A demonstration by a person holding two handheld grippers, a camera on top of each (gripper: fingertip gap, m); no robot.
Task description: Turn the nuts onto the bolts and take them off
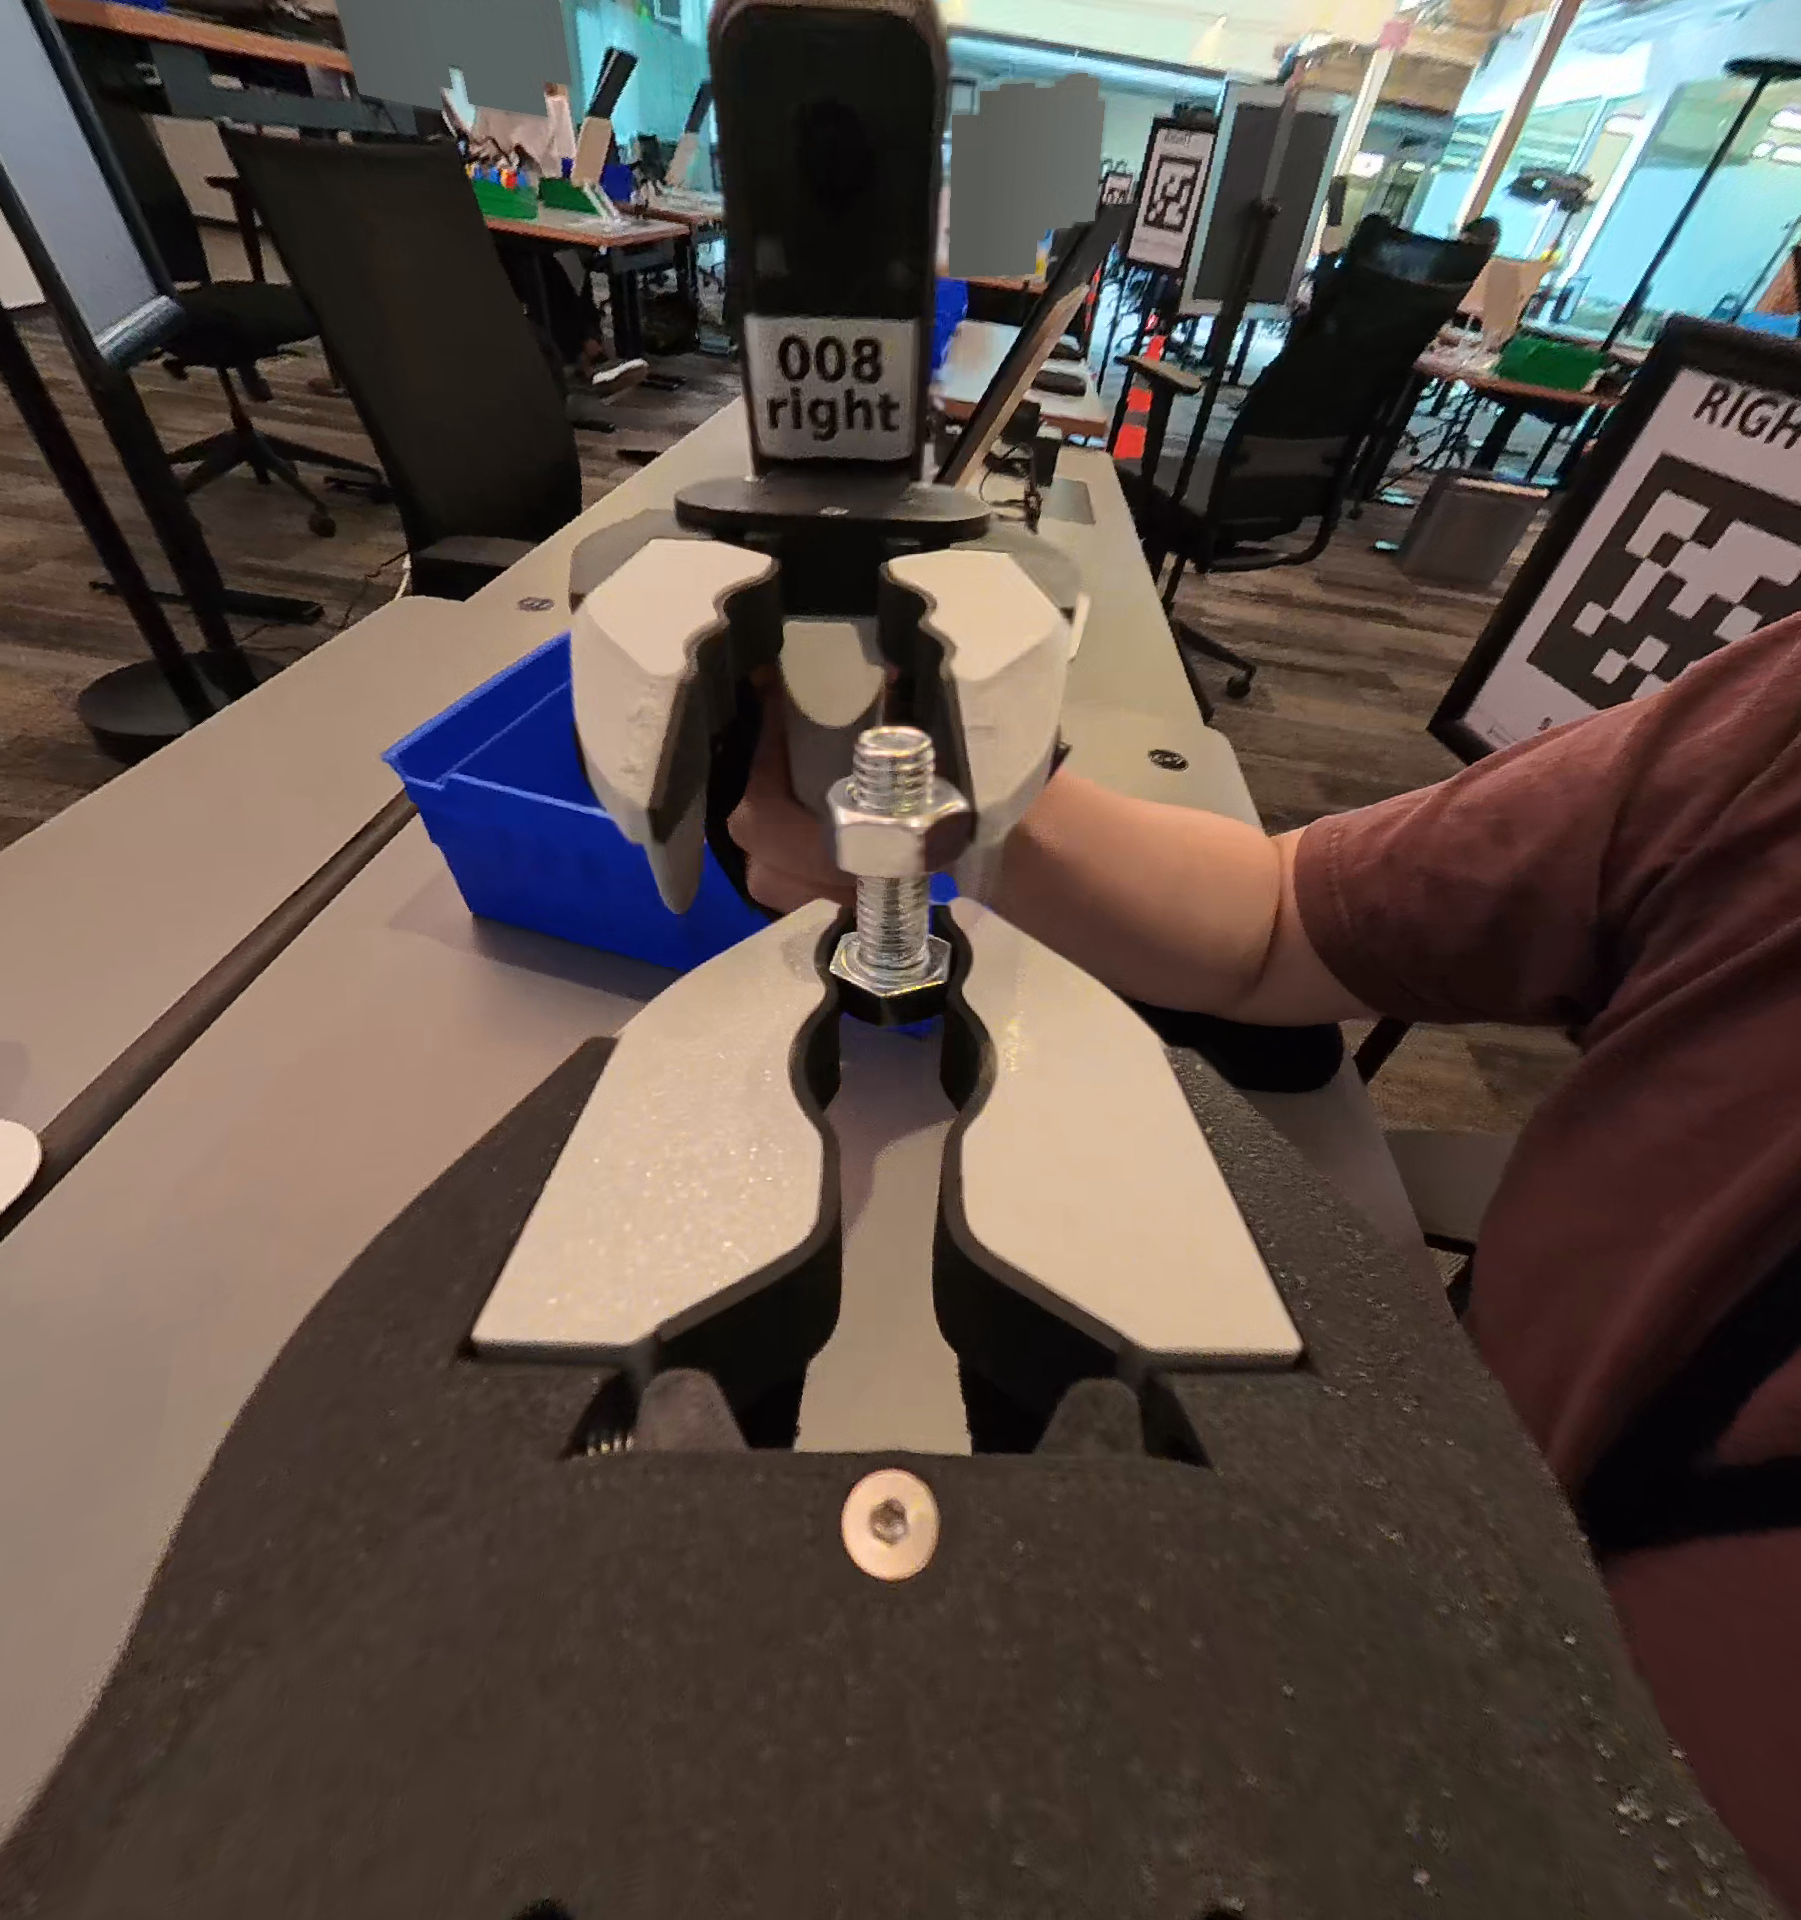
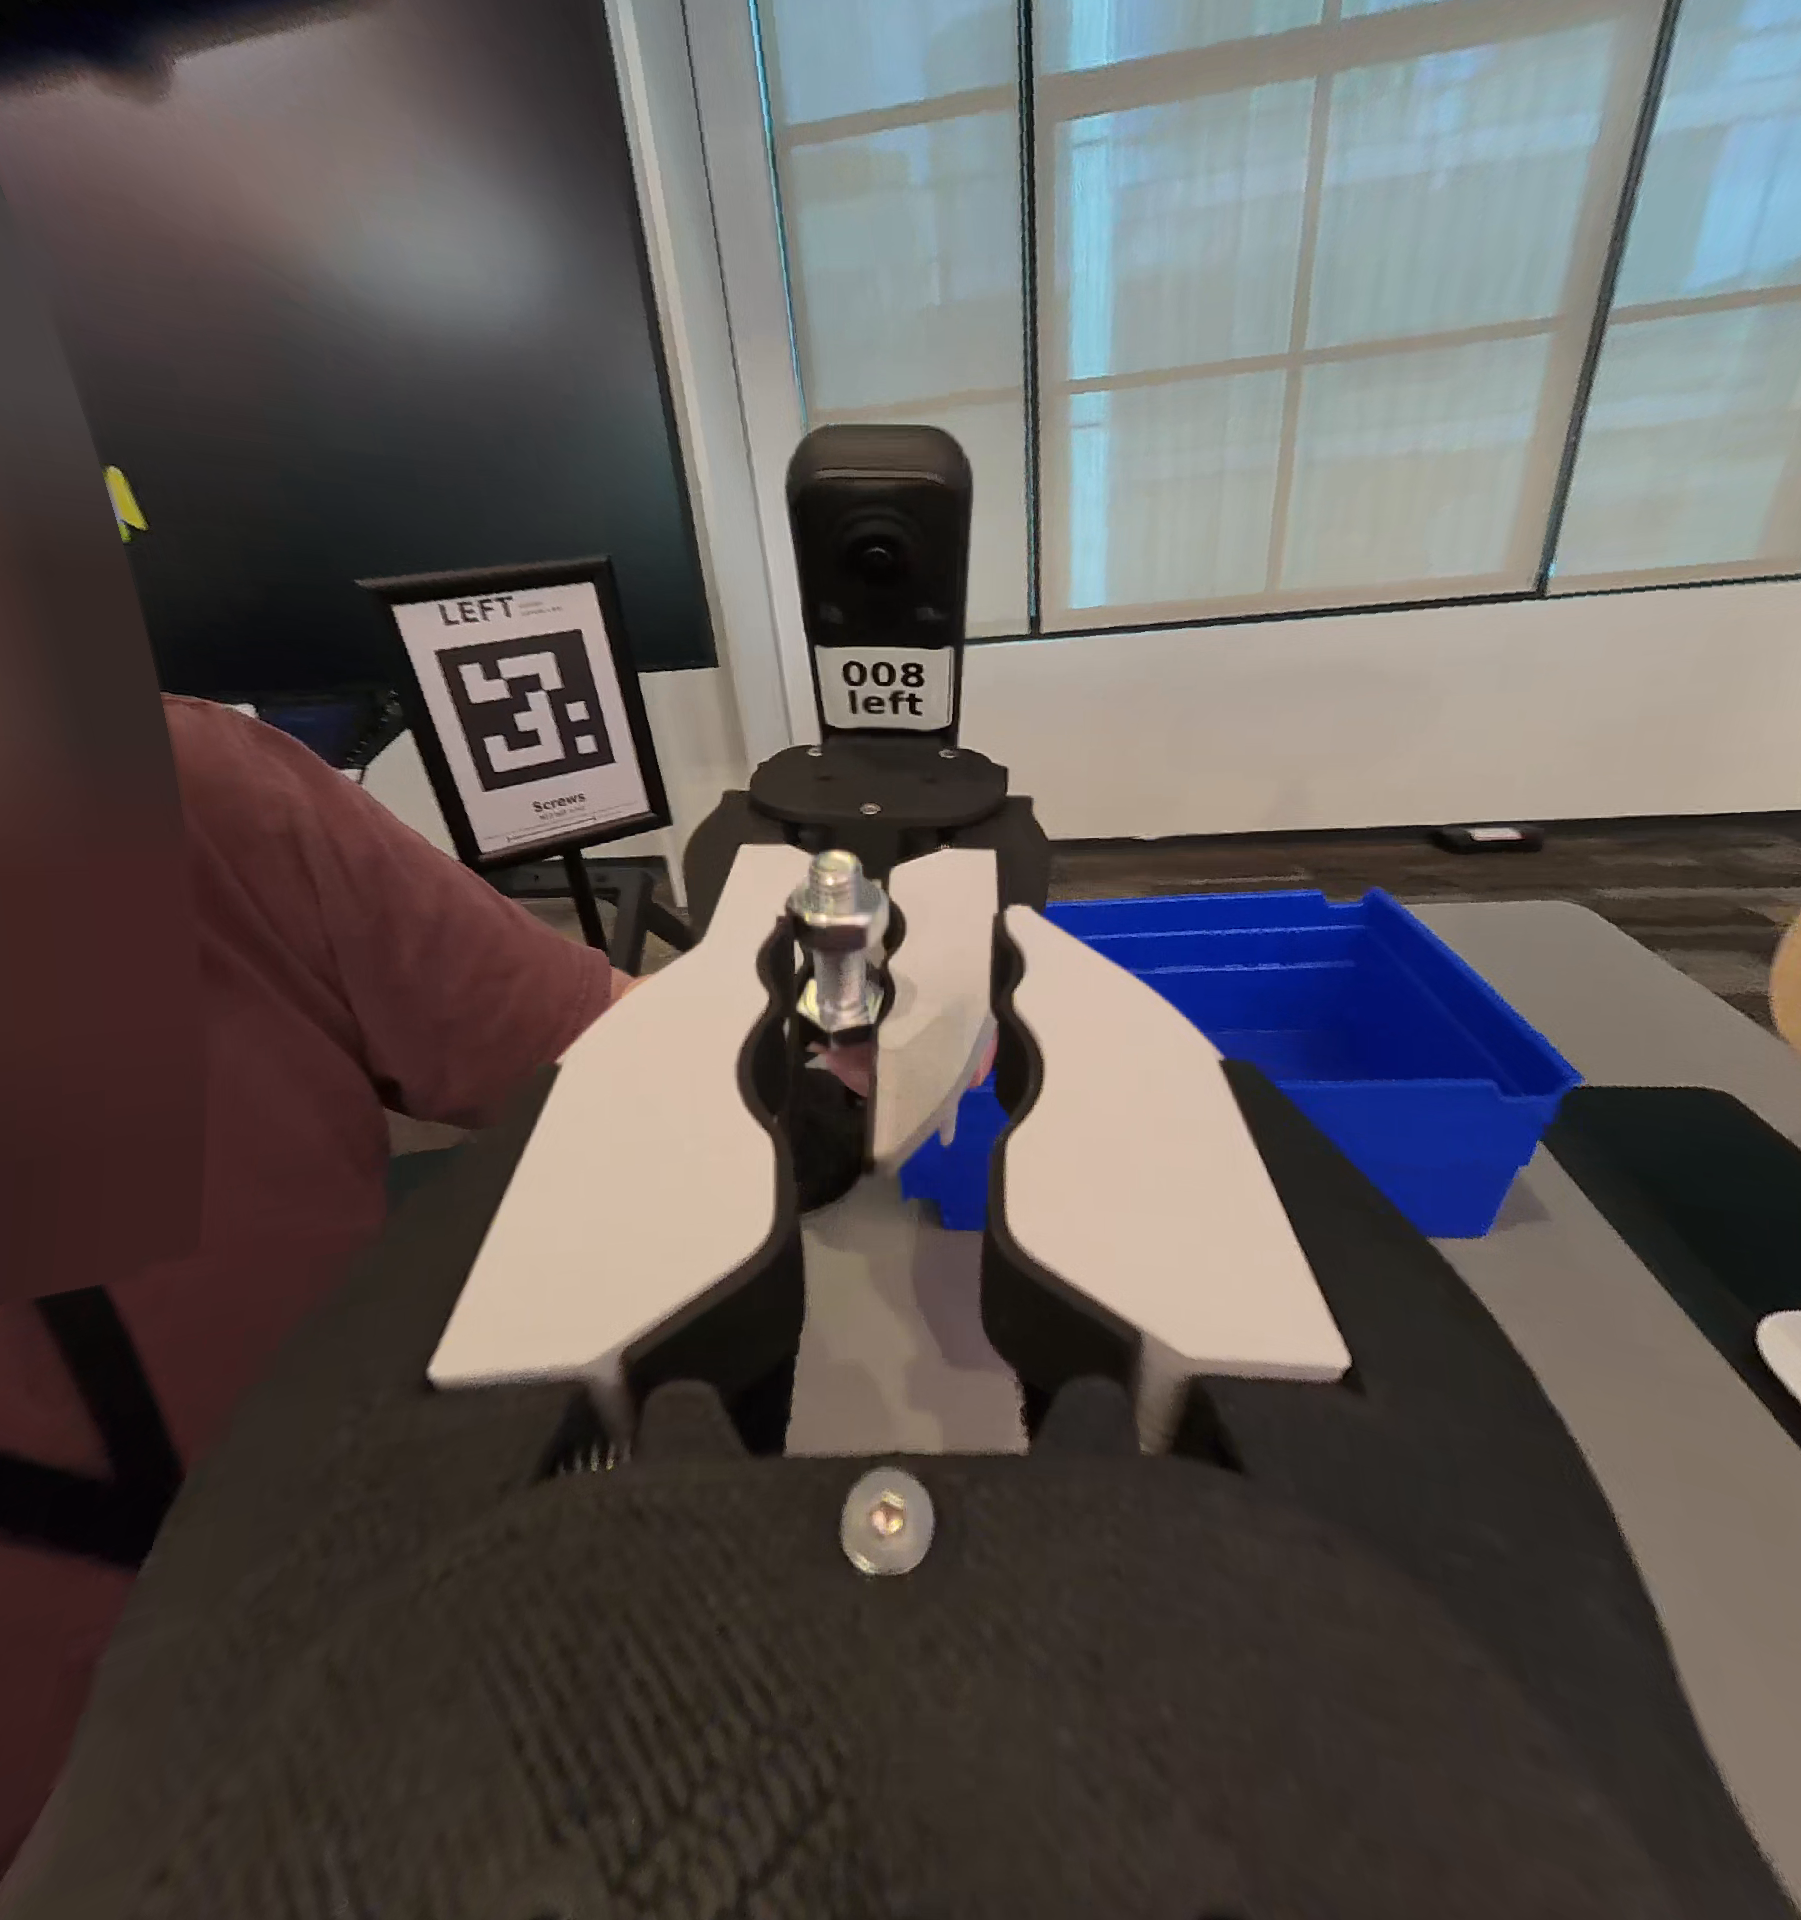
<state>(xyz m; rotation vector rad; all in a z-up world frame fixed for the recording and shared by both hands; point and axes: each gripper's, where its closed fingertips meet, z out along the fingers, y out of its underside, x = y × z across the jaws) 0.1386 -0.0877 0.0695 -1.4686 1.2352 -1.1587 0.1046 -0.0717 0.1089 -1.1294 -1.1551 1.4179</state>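
A silver bolt [image 1: 888, 925] stands upright with its hex head [image 1: 891, 971] clamped between the tips of my left gripper [image 1: 891, 935], which is shut on it. A silver nut [image 1: 898, 831] sits on the thread, a little below the top of the shank. My right gripper [image 1: 823, 790] faces the left one with its jaws open on either side of the nut, not touching it. In the right wrist view the bolt [image 2: 836, 971] and nut [image 2: 836, 920] sit just beyond the left fingertip of my open right gripper [image 2: 896, 945]. One finger of the left gripper [image 2: 932, 1039] shows behind them.
A blue bin [image 1: 522, 821] [image 2: 1291, 1039] stands on the grey table [image 1: 252, 987] just beyond the grippers. A person's arm [image 1: 1135, 904] reaches in from the right. A framed marker board [image 1: 1685, 582] stands on the right, and another [image 2: 532, 707] on the left. Office chairs stand farther back.
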